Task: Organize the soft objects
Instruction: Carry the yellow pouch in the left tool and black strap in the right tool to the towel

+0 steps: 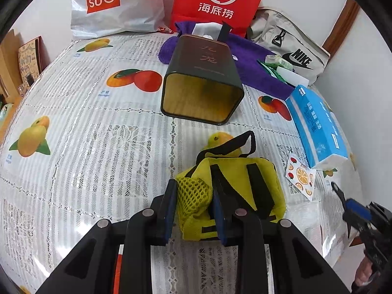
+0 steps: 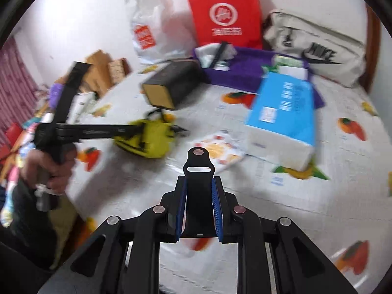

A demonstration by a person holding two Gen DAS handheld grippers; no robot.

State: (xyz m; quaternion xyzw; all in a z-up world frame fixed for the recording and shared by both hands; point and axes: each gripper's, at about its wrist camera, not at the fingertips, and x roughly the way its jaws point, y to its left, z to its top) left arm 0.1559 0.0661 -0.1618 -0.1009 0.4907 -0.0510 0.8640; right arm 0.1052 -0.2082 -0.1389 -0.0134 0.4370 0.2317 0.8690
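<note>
The fruit-print tablecloth [image 1: 85,127] spreads wide, a dark tin [image 1: 203,83] tipped over on it. Nearer, the small yellow bag [image 1: 235,191] lies on the cloth — the left gripper [image 1: 194,208] clamps its mesh pocket. The right gripper [image 2: 199,201] pinches a black strap piece [image 2: 198,186] — aloft.

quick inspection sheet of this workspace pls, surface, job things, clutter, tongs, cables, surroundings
surface: table under a fruit-print cover.
job's things: yellow mesh bag; purple towel at the back.
clutter: dark box tipped on its side, blue tissue pack, fruit sticker sheet, red bag, white bag, beige bag.
grippers: left tongs shut on the yellow mesh bag; right tongs shut on a black strap piece.
cables: nothing seen.
surroundings: white wall; cardboard boxes at left.
</note>
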